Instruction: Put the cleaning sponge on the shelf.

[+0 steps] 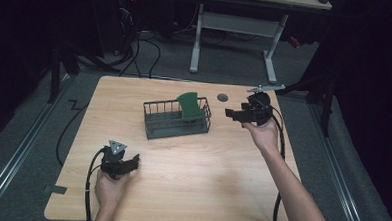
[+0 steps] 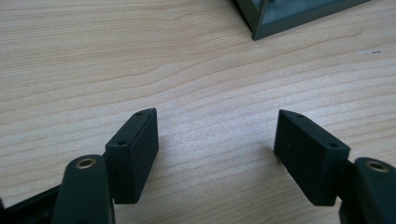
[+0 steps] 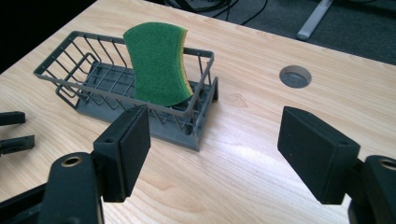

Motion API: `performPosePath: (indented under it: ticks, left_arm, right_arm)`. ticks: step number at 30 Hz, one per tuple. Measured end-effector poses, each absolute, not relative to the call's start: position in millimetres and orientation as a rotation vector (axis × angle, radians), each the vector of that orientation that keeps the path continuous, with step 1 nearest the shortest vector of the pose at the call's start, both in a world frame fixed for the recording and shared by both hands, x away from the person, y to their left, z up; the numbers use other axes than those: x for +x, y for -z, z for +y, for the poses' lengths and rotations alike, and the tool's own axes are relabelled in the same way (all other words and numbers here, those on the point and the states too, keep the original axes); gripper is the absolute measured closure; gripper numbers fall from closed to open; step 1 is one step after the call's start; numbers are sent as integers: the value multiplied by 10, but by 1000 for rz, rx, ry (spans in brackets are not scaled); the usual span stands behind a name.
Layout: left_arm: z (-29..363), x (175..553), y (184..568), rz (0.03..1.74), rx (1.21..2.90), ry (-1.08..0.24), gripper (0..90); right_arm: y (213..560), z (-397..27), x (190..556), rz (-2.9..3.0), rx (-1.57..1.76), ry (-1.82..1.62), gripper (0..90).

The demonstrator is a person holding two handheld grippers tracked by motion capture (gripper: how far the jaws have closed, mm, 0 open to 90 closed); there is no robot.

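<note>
A green sponge (image 1: 189,105) with a yellow edge stands tilted against the right end of a grey wire basket (image 1: 156,120) in the middle of the wooden table. From the right gripper view the sponge (image 3: 156,65) leans on the basket's (image 3: 70,77) near rim. My right gripper (image 1: 232,114) hovers to the right of the basket, pointing at it; its jaws (image 3: 212,149) are open with nothing between them. My left gripper (image 1: 134,161) rests low near the front left of the table, open (image 2: 217,156) over bare wood.
A round grey cable hole (image 1: 222,97) sits in the table behind the right gripper, seen also from that gripper (image 3: 295,76). A white desk frame (image 1: 234,42) and cables stand on the floor beyond the table. A basket corner (image 2: 289,18) shows ahead of the left gripper.
</note>
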State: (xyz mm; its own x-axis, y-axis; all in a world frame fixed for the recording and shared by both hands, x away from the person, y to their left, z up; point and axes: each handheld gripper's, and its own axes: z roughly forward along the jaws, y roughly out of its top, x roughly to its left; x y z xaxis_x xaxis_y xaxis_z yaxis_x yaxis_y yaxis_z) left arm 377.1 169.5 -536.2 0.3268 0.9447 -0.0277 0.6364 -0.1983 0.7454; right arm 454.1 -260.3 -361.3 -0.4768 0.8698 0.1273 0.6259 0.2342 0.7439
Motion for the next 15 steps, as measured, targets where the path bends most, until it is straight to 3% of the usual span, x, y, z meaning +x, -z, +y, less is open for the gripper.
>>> performPosePath:
  ticks: [15]
  left_arm:
    - [1693,3771,5363,1390,1927,-591,309]
  right_arm:
    - [3573,-2969,4072,2138,1394,-1155,281]
